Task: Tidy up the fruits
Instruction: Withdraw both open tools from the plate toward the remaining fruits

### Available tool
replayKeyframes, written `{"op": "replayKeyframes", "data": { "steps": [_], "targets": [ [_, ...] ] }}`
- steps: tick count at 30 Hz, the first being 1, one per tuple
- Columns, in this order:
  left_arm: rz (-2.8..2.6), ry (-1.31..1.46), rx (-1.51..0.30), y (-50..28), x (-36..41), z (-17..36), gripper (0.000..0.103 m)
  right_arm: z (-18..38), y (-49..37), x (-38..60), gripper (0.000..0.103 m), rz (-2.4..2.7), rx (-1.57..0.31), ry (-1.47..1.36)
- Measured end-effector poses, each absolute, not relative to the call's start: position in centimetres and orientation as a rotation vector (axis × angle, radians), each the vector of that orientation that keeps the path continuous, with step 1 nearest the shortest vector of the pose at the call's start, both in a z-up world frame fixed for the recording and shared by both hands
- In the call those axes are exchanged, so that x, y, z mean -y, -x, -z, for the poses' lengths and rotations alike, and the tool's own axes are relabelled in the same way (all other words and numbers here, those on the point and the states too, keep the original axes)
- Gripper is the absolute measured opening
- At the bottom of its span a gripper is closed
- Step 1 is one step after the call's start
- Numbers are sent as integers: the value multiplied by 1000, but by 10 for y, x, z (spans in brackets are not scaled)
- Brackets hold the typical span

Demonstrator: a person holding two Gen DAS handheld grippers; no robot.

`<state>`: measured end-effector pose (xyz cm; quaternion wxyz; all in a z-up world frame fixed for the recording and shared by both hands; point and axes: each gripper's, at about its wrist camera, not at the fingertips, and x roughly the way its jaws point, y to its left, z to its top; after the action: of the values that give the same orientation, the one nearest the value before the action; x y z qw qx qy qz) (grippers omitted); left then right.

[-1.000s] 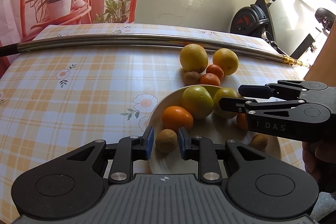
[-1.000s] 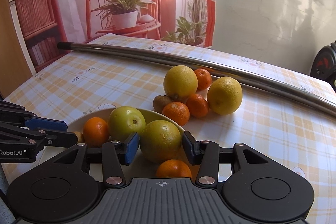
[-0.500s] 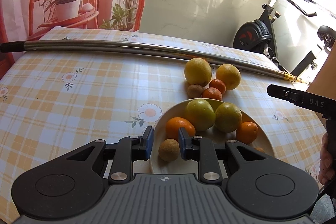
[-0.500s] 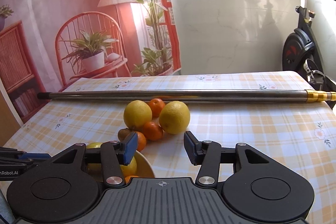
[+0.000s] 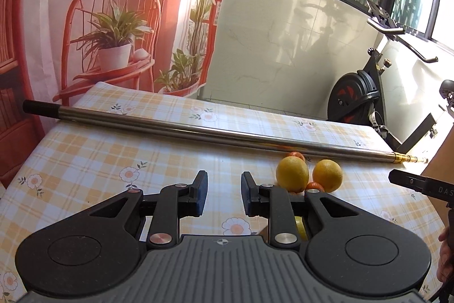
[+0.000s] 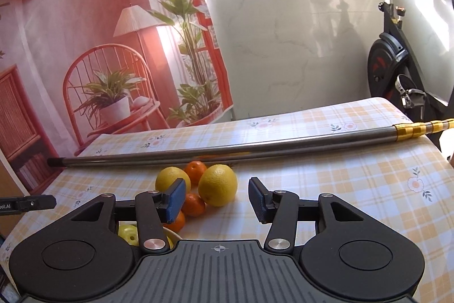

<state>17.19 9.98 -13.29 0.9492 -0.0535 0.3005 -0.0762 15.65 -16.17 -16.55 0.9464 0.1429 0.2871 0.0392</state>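
Note:
Two yellow citrus (image 5: 292, 173) (image 5: 327, 175) and small tangerines (image 5: 313, 186) lie loose on the checked tablecloth, right of my left gripper (image 5: 223, 183). Its jaws are drawn in to a narrow gap with nothing between them, above bare cloth. My right gripper (image 6: 217, 195) hovers in front of the same pile; its jaws are opening and hold nothing. Beyond them sit a big yellow citrus (image 6: 218, 185), another one (image 6: 170, 179) and tangerines (image 6: 194, 203). A green apple (image 6: 129, 232) in the white plate (image 6: 173, 233) peeks out under its left finger.
A long steel pole (image 5: 227, 135) (image 6: 227, 152) lies across the table behind the fruit. An exercise bike (image 5: 357, 101) stands past the table's far right corner. One finger of each gripper shows at the edge of the other's view (image 5: 420, 185) (image 6: 28, 203).
My left gripper rose and tipped up off the plate, leaving the small brown fruit behind. My right gripper pulled away from the plate toward the loose pile, its jaws spreading wider.

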Motion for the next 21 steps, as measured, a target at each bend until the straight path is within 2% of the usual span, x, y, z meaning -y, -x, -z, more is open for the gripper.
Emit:
{"op": "replayKeyframes", "data": {
  "steps": [3, 8, 11, 13, 15, 16, 21],
  "targets": [
    [134, 92, -582, -176, -102, 125, 27, 164, -164, 167, 63, -98, -607, -331],
    [126, 87, -556, -182, -102, 123, 27, 163, -173, 165, 65, -97, -610, -292],
    [127, 48, -554, -186, -97, 125, 27, 164, -179, 159, 65, -99, -616, -250],
    [131, 9, -540, -185, -93, 126, 32, 165, -182, 156, 64, -105, -620, -229],
    [152, -16, -517, -186, -87, 127, 50, 166, -186, 155, 61, -98, -624, -212],
    [159, -24, -510, -186, -84, 127, 52, 167, -188, 154, 61, -91, -625, -203],
    [218, -11, -560, -203, -71, 131, 53, 172, -196, 156, 57, -93, -640, -191]
  ]
}}
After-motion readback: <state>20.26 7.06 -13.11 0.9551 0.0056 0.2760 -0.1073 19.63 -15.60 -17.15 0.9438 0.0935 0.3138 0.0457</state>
